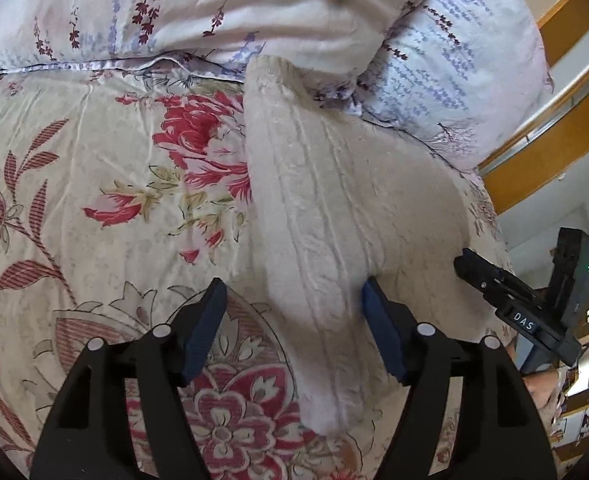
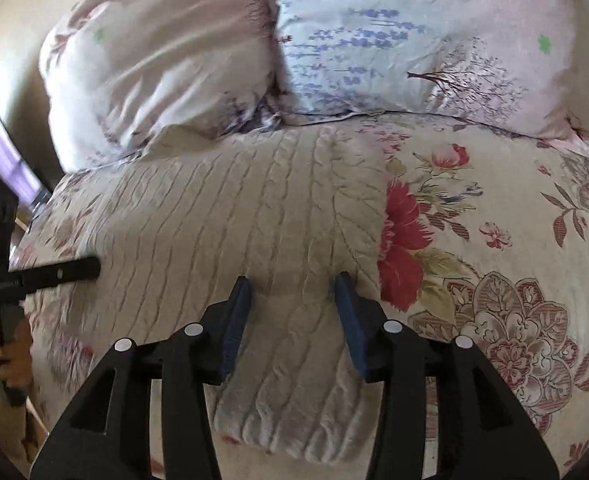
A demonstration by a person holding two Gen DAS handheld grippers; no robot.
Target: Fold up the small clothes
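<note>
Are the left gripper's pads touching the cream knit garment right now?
Cannot tell. In the left wrist view the left gripper stands open astride the cream knit garment; its right pad overlaps the knit's edge, but neither view shows contact or a gap plainly.

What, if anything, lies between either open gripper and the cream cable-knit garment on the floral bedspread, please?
Nothing visible does. The cream cable-knit garment lies directly under the open left gripper and right gripper, with only the floral bedspread around it.

A floral bedspread (image 1: pixel 74 184) spreads under and ahead of the gripper. Two pale pillows (image 2: pixel 394 40) lie farther ahead. A wooden frame (image 1: pixel 534 148) runs off to its right.
</note>
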